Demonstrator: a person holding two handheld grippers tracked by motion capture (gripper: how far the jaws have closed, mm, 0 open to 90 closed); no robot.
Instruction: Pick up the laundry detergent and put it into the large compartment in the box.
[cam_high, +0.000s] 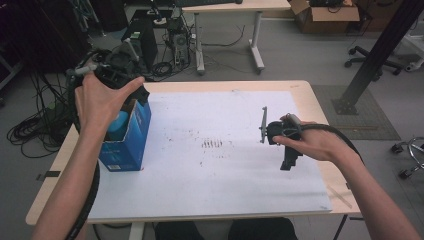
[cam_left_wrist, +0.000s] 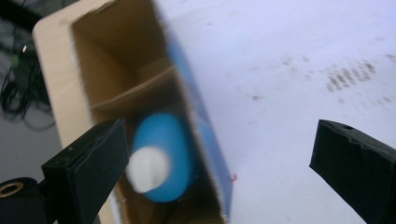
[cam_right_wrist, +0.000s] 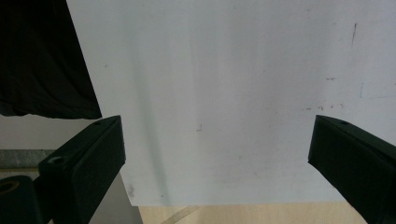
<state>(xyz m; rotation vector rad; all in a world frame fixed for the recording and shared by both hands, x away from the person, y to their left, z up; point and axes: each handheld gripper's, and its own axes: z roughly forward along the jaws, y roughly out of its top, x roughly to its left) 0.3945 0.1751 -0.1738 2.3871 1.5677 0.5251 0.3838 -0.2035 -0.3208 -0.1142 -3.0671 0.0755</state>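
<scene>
Left hand-held gripper (cam_left_wrist: 219, 163): jaws spread wide, nothing between them, no contact with anything. It hangs above the open top of the blue carton (cam_high: 126, 137), which stands upright near the left edge of the worktop (cam_high: 310, 92). In the left gripper view a blue bottle with a white cap (cam_left_wrist: 161, 161) sits inside the carton, against its near wall, clear of both jaws.

Right hand-held gripper (cam_right_wrist: 217, 161): jaws likewise wide apart and empty. In the high view it is held in the right hand (cam_high: 312, 142) toward the right edge of the worktop, well apart from the carton.

Open room: a white sheet (cam_high: 215, 165) covers most of the worktop. Its middle, between carton and right hand, carries only dark smudges. The front edge of the sheet lies just inside the worktop's front edge.

Surroundings: cables trail from both grippers. Beyond the far edge stand a second table (cam_high: 227, 7), a cardboard box (cam_high: 327, 15) and coiled floor cables (cam_high: 30, 130).
</scene>
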